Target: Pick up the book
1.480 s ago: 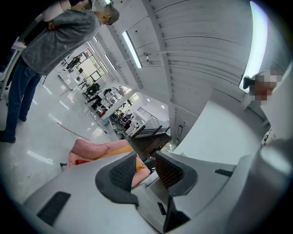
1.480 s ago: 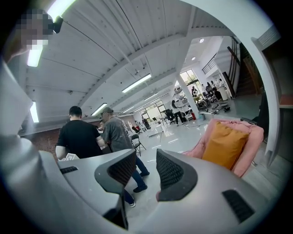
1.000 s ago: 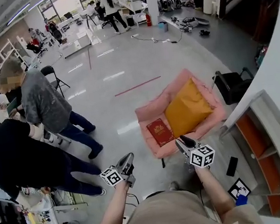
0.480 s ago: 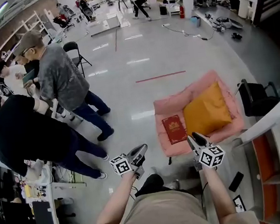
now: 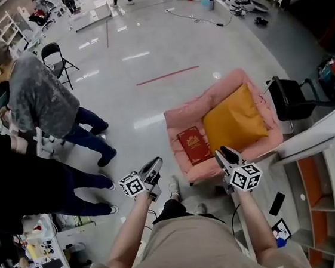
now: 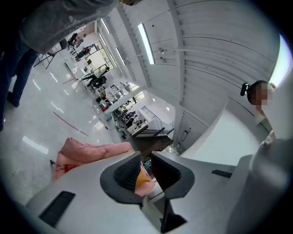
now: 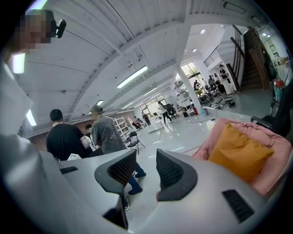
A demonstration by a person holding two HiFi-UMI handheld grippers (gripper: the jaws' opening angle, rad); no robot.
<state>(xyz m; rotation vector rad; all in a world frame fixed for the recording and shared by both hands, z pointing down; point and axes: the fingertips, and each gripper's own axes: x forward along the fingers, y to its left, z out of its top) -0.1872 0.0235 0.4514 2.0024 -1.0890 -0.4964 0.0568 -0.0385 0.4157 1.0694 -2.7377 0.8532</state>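
A red book (image 5: 193, 145) lies flat on the seat of a pink armchair (image 5: 184, 115), left of a yellow cushion (image 5: 233, 120). My left gripper (image 5: 153, 167) hangs over the floor just short of the chair's front left corner. Its jaws have just been opening to a narrow gap, with nothing between them. My right gripper (image 5: 224, 154) is at the chair's front edge, right of the book, open and empty. The left gripper view shows that gripper (image 6: 145, 167) aimed at the pink chair (image 6: 87, 153). The right gripper (image 7: 146, 167) sees the cushion (image 7: 238, 153), not the book.
Three people (image 5: 44, 108) stand at the left on the glossy floor. A black office chair (image 5: 290, 101) stands right of the armchair. A white shelf unit with orange panels (image 5: 319, 197) runs along the right. A folding chair (image 5: 56, 56) is at the far left.
Both grippers have moved forward toward the armchair, the left one further. The head view has shifted, so the chair and book now lie closer to the grippers.
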